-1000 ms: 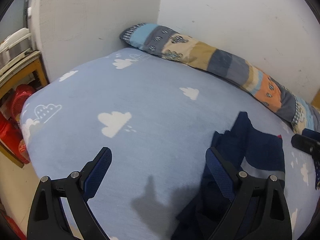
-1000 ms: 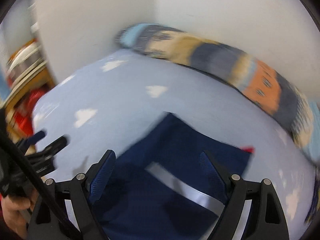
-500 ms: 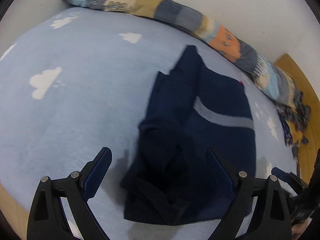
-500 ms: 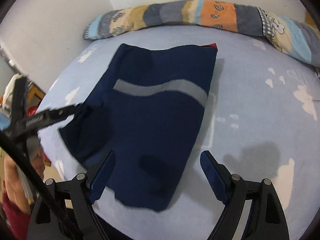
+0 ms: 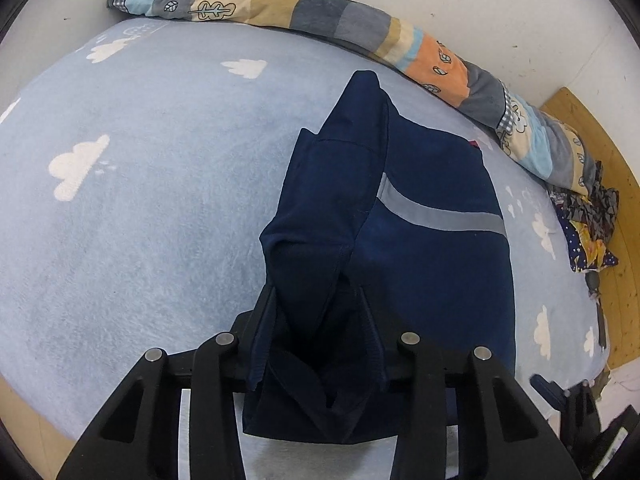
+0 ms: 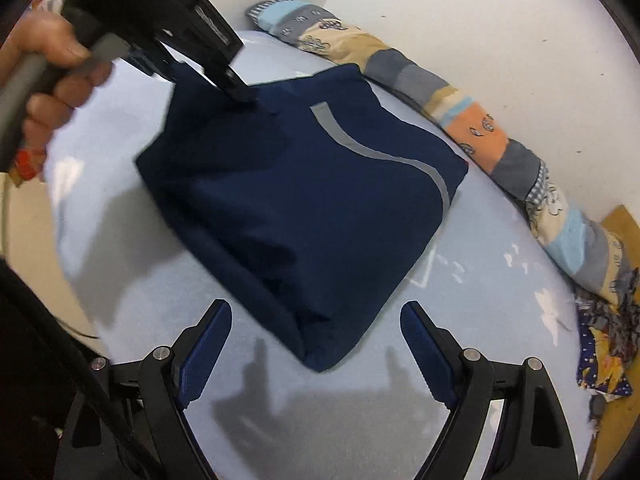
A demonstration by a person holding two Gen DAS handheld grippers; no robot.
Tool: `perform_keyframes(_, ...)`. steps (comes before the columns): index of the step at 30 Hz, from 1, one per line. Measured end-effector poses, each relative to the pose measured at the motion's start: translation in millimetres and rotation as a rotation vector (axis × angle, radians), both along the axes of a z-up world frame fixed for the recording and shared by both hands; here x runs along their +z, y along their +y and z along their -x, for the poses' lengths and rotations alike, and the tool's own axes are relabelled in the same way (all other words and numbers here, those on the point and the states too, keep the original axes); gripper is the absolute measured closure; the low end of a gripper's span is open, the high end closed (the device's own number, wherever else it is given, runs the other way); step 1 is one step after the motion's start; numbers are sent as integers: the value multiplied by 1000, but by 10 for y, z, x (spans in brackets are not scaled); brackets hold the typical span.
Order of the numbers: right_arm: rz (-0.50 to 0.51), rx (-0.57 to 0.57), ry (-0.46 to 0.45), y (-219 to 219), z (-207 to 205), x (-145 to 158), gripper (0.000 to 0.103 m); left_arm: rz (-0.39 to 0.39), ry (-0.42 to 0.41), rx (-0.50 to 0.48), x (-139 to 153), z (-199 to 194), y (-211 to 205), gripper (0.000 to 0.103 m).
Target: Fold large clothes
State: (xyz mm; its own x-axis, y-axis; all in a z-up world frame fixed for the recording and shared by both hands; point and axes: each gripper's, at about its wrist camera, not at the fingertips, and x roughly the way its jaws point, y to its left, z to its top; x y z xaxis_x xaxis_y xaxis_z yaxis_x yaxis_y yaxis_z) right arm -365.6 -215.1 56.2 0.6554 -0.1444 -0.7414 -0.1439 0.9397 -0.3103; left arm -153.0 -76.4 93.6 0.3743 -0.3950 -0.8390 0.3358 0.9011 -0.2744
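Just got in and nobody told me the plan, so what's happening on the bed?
A person is folding a navy garment with a grey stripe on a bed sheet printed with clouds. The left gripper is shut on a bunch of the garment's cloth and holds that part up. The right gripper is open above the garment's near corner, holding nothing. A patchwork quilt roll lies along the wall.

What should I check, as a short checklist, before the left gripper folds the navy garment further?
1. Left gripper jaws shut on navy garment: ok.
2. Right gripper open, holding nothing: ok.
3. Garment body lies flat on the blue cloud sheet: ok; the lifted edge is bunched.
4. Grey stripe faces up: ok.
5. How many layers the left jaws hold: cannot tell.
6. Patchwork bolster apart from the garment: ok.
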Motion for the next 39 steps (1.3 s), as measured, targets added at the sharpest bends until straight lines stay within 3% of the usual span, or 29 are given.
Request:
perform_keyframes(2, 27, -41, -16, -55, -90, -70, 28, 2, -2, -1, 9, 7, 4, 64)
perform_keyframes(3, 55, -59, 6, -88, -144, -124, 48, 4, -1, 0, 7, 9, 5, 64)
perform_keyframes(4, 75, -74, 20, -131, -175, -174, 56, 3, 0, -2, 3, 9, 6, 65)
perform_keyframes(6, -7, -85, 29, -246, -136, -142, 69, 5, 3, -18, 1, 34, -3, 67)
perform_keyframes(10, -47, -118, 3, -403, 30, 35, 78, -10, 6, -46, -10, 188, 3, 72)
perform_keyframes(12, -160, -153, 34, -602, 78, 42, 79, -50, 5, -56, -55, 269, -25, 72)
perform_keyframes(16, -661, -352, 292, -1356, 30, -461, 81, -200, -18, -62, -212, 354, -124, 71)
perform_keyframes(19, -817, -351, 293, -1599, 39, -345, 84, -195, -54, -32, -64, 346, -71, 67)
perform_keyframes(20, -820, -318, 237, -1629, 63, -158, 82, -198, -90, 0, 40, 346, -28, 65)
perform_keyframes(22, -730, -288, 106, -1628, 112, 183, 76, -241, -204, 80, 274, 352, 58, 61)
perform_keyframes(23, -660, -268, 28, -1600, 100, 381, 74, -238, -251, 107, 365, 356, 78, 61)
perform_keyframes(25, -602, -218, -16, -1506, 13, 538, 74, -178, -288, 106, 476, 359, 66, 59)
perform_keyframes(28, -596, -120, 26, -1287, -278, 556, 77, -102, -277, 39, 471, 383, -76, 55)
perform_keyframes(30, -542, -85, 67, -1101, -368, 460, 85, -96, -247, -32, 373, 395, -272, 55)
perform_keyframes(33, -462, -89, 121, -828, -369, 172, 85, -146, -194, -106, 138, 363, -509, 55)
perform_keyframes(36, -458, -109, 184, -857, -414, -68, 84, -299, -121, -77, -209, 199, -611, 55)
perform_keyframes(39, -497, -99, 207, -929, -454, -64, 84, -335, -116, -67, -285, 140, -644, 55)
